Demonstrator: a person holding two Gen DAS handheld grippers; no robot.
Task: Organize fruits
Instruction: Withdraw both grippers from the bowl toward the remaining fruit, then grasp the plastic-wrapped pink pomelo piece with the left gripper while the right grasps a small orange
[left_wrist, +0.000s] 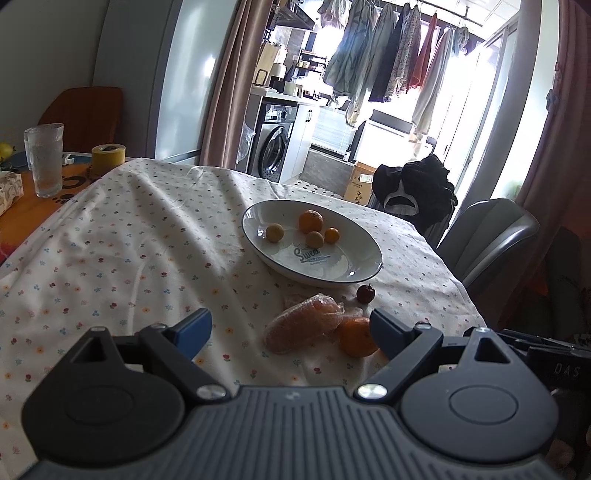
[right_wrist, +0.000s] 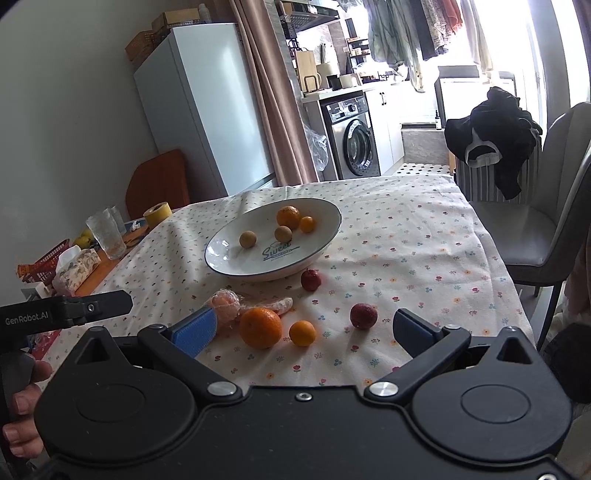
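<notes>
A white plate (left_wrist: 332, 271) (right_wrist: 229, 264) on the flowered tablecloth holds two oranges and two small brownish fruits. In front of it lie a plastic-wrapped peeled orange (left_wrist: 301, 326) (right_wrist: 223, 308), a large orange (left_wrist: 356, 338) (right_wrist: 260, 326), a small orange (right_wrist: 302, 333), and two dark red fruits (right_wrist: 311, 279) (right_wrist: 364, 315); one of them (left_wrist: 365, 293) shows in the left wrist view. My left gripper (left_wrist: 291, 332) is open just before the wrapped orange and large orange. My right gripper (right_wrist: 304, 326) is open with the large and small oranges in front of its jaws. Neither holds anything.
At the table's left stand a drinking glass (left_wrist: 46, 160) (right_wrist: 107, 230), a yellow tape roll (left_wrist: 108, 158) (right_wrist: 157, 213), a tissue box (right_wrist: 75, 271) and a red basket (right_wrist: 44, 264). A grey chair (right_wrist: 535, 221) (left_wrist: 487, 236) stands on the right. The left gripper's body (right_wrist: 66, 312) and a hand (right_wrist: 26, 406) show at left.
</notes>
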